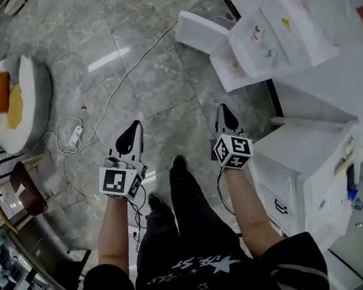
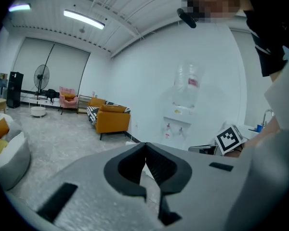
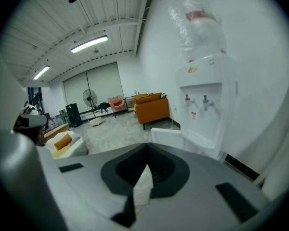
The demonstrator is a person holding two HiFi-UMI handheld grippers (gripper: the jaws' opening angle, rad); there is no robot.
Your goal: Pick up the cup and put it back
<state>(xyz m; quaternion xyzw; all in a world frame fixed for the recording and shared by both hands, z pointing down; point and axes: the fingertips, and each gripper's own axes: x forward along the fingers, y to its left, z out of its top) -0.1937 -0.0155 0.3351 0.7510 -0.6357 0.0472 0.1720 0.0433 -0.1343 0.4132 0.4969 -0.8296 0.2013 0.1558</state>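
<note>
You hold both grippers low in front of you, over the grey floor [image 1: 139, 59], pointing away from your body. Your left gripper [image 1: 135, 125] is in front of your left foot. Its fingers [image 2: 164, 166] are closed together, tip on tip, and they hold nothing. Your right gripper [image 1: 224, 109] is a little more forward, near the white cabinet [image 1: 308, 156] on your right. Its fingers [image 3: 166, 171] are also closed fully, with nothing between them.

I cannot tell where the cup is; no view shows it.

In front of the right gripper the dispenser [image 1: 272, 38] stands at the wall, with a bottle [image 3: 198, 25] on top. A thin cable [image 1: 136, 65] runs across the floor from it toward your left side. At far left there is a white seat [image 1: 30, 101] with orange cushions [image 1: 7, 98]. The left gripper view shows an orange sofa [image 2: 111, 118] and a fan [image 2: 42, 77] far in the room, and the marker cube [image 2: 229, 138] of the right gripper at the right side.
</note>
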